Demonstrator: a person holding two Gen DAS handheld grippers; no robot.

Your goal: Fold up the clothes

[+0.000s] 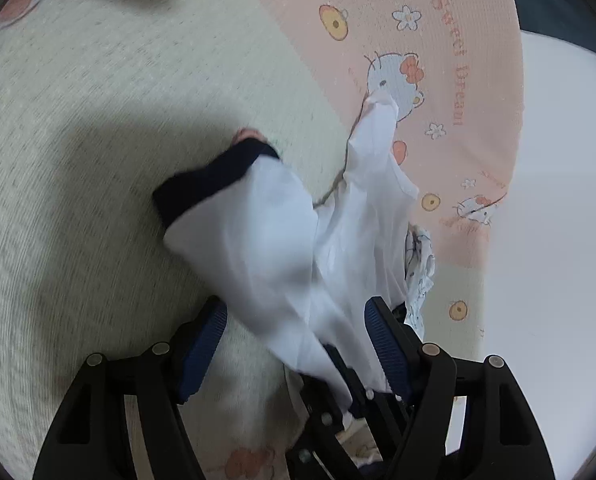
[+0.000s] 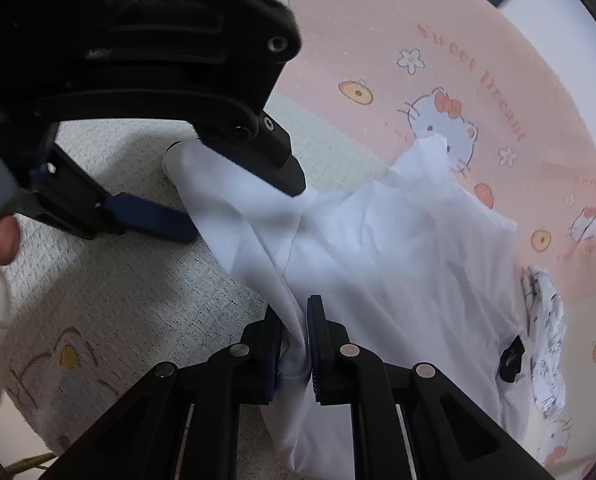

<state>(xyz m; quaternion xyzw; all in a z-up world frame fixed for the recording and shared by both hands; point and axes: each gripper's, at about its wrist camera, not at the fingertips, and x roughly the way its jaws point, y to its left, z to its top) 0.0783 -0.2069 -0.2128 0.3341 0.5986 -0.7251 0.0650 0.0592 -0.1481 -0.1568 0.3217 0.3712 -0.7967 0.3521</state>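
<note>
A white shirt (image 2: 398,264) with a navy cuff (image 1: 210,176) lies crumpled on a pink and cream bedsheet (image 2: 378,40). My right gripper (image 2: 294,308) is shut on a bunched fold of the shirt near its sleeve seam. My left gripper (image 1: 296,306) stands open, and the sleeve runs loosely between its blue pads (image 1: 202,344) without being pressed. In the right wrist view the left gripper (image 2: 244,212) sits at the upper left, one finger over the sleeve and one under it. A small navy label (image 2: 512,360) shows on the shirt's right side.
A white cloth with a dark print (image 2: 546,344) lies just right of the shirt. The sheet bears cartoon cats and flowers (image 2: 442,128). The bed's edge runs along the right, with a pale floor (image 1: 558,200) beyond. A person's hand (image 2: 2,240) holds the left gripper.
</note>
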